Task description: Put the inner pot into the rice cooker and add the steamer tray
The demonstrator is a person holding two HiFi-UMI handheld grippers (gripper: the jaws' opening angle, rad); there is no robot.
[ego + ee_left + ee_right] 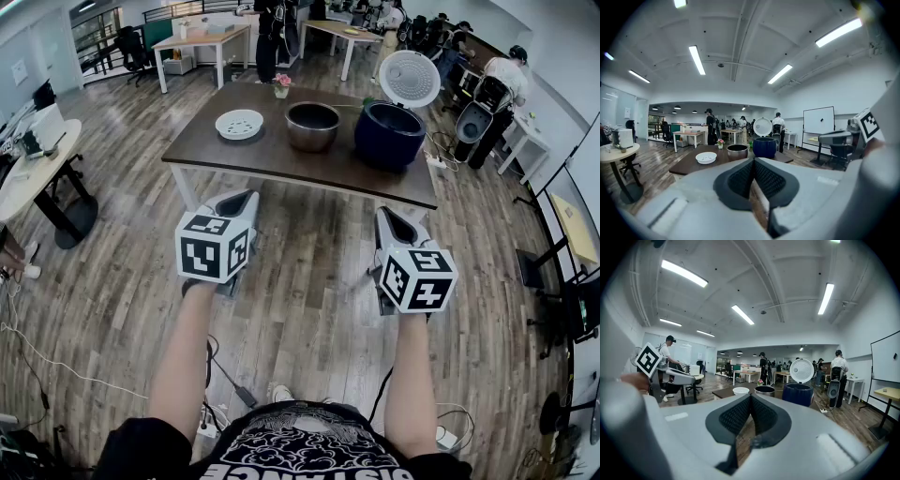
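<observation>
A dark wooden table (272,155) stands ahead of me. On it, from left to right, are a white perforated steamer tray (239,124), a metal inner pot (312,126) and a dark blue rice cooker (389,134) with its white lid (410,79) raised. My left gripper (246,198) and right gripper (383,215) hover over the floor, short of the table's near edge. Both are shut and hold nothing. The left gripper view shows shut pads (745,176) below the tray (706,157), pot (737,151) and cooker (764,146). In the right gripper view the gripper (750,397) points at the same row.
A small pot of pink flowers (281,86) sits at the table's far edge. A round table (37,164) stands at the left. Desks and people fill the back of the room. Cables and a power strip (437,161) lie on the wooden floor.
</observation>
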